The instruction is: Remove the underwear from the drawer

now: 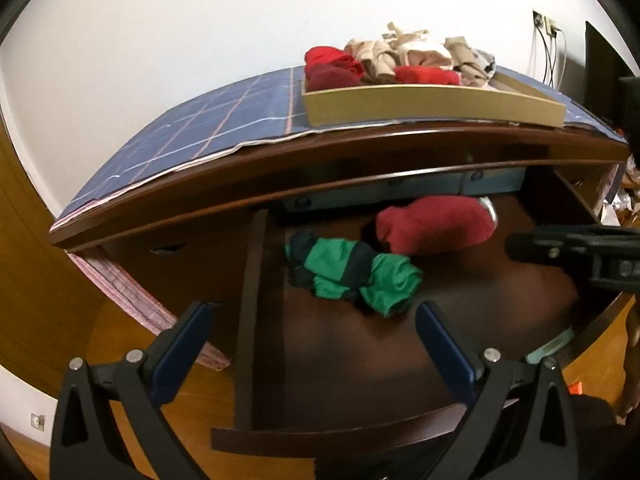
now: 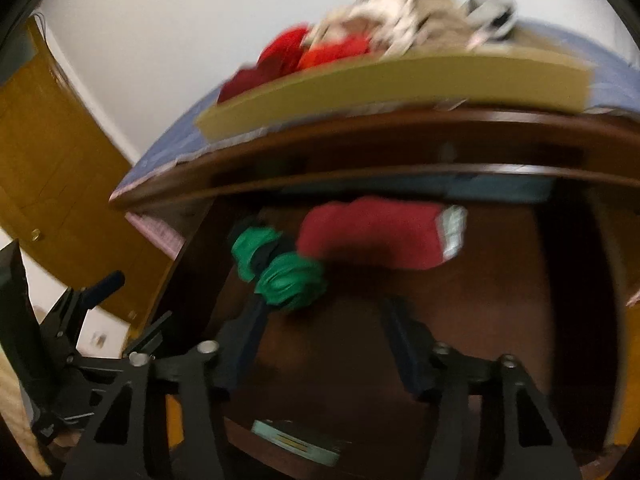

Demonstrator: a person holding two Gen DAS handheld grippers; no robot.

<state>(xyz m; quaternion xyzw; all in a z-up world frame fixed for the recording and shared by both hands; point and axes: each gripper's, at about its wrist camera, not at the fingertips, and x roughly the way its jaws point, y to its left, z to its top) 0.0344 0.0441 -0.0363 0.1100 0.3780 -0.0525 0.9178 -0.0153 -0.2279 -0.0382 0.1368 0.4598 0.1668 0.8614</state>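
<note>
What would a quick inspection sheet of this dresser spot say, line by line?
Surface: dresser top under a blue plaid cloth.
Job's things: open drawer holds a green roll and a dark red roll.
Clutter: cardboard tray piled with red and beige garments.
Grippers: left gripper open, empty; right gripper open, empty, over the drawer.
Cables: wires hang from a wall socket.
Surroundings: white wall, wooden door.
</note>
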